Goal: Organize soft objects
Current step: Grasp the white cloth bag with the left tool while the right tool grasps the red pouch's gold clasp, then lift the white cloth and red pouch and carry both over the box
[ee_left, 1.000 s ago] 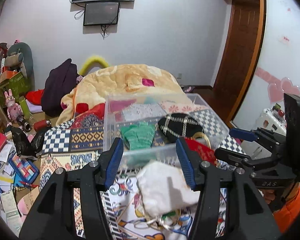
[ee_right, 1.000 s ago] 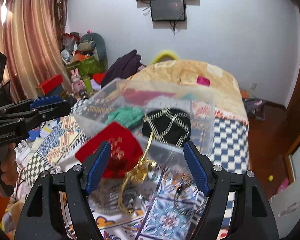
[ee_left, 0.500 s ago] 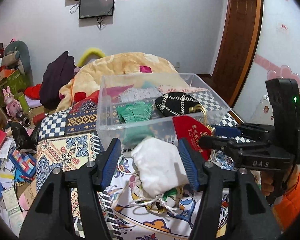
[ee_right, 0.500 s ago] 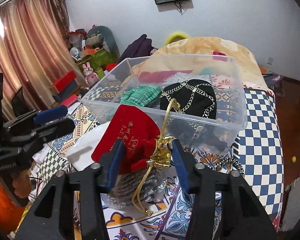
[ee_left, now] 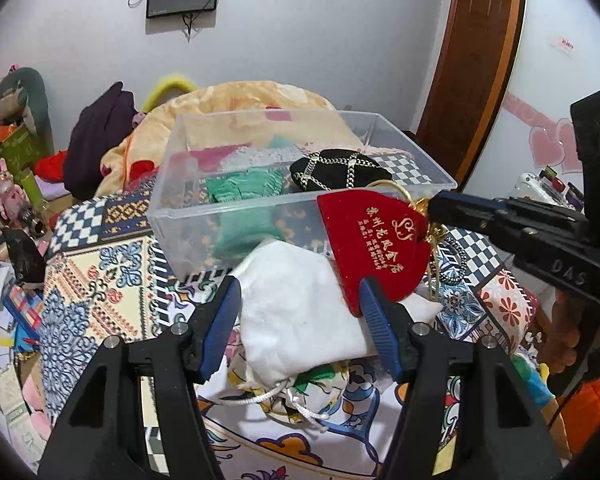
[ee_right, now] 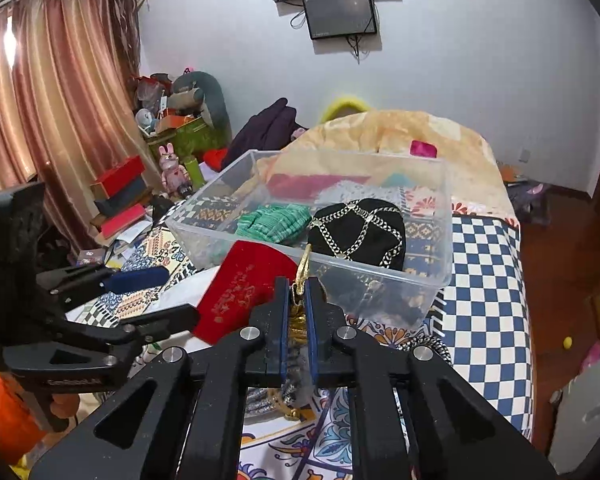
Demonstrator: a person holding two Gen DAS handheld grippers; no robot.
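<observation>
Right gripper (ee_right: 297, 312): my jaws have just closed, now pinched tight on gold drawstring cord (ee_right: 302, 268) of red velvet pouch with gold lettering (ee_right: 240, 288); pouch hangs against front wall of clear plastic bin (ee_right: 440, 240). Left gripper (ee_left: 300, 320): jaws about half open, straddling white cloth drawstring bag (ee_left: 300, 308) on patterned bedspread (ee_left: 92, 264); pads not pressing on it. Inside bin: green knitted piece (ee_right: 274, 220), black pouch with gold chain lattice (ee_right: 360, 228). Beyond: orange blanket (ee_right: 400, 128).

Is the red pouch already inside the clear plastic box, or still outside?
Outside: the red pouch hangs before the clear plastic box, its gold cord pinched in the right gripper.
</observation>
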